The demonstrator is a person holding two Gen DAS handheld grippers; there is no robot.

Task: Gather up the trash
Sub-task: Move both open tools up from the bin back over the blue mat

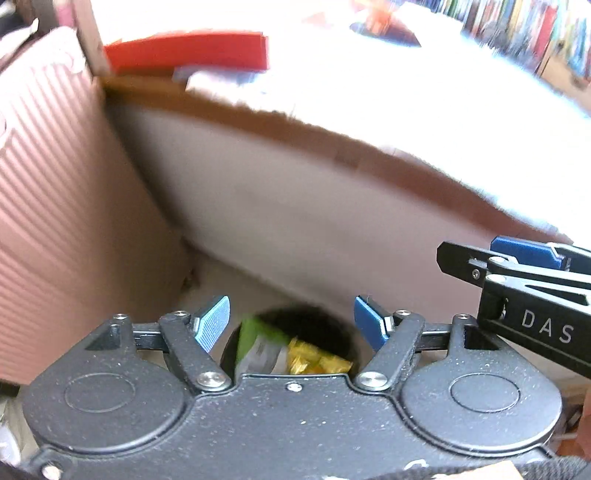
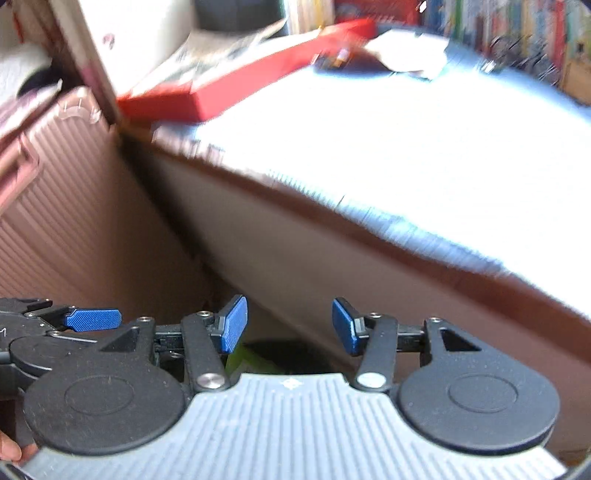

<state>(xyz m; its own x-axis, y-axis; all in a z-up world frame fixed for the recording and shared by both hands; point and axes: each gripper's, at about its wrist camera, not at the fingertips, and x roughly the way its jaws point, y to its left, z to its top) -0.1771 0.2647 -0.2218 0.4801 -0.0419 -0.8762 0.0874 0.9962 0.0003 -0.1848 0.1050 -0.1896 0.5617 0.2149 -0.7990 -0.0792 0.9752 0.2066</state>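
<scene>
A round black bin (image 1: pixel 325 325) stands on the floor beside the bed, directly under my left gripper (image 1: pixel 291 321). Inside it lie a green packet (image 1: pixel 255 336), a grey wrapper and yellow foil wrappers (image 1: pixel 314 360). My left gripper is open, with nothing between its blue pads. From the right edge of the left wrist view the right gripper's finger (image 1: pixel 524 251) reaches in. In the right wrist view my right gripper (image 2: pixel 290 325) is open and empty above the bin (image 2: pixel 280 354), where a strip of the green packet (image 2: pixel 240 356) shows. The left gripper's blue fingertip (image 2: pixel 92 319) shows at the left.
A pink ribbed suitcase (image 1: pixel 55 184) stands to the left, against the bed's side panel (image 1: pixel 295 229). A white cover (image 2: pixel 388 147) lies on the bed, with a red flat box (image 2: pixel 229 88), crumpled white paper (image 2: pixel 410 51) and a dark item. Bookshelves (image 2: pixel 517 33) line the far right.
</scene>
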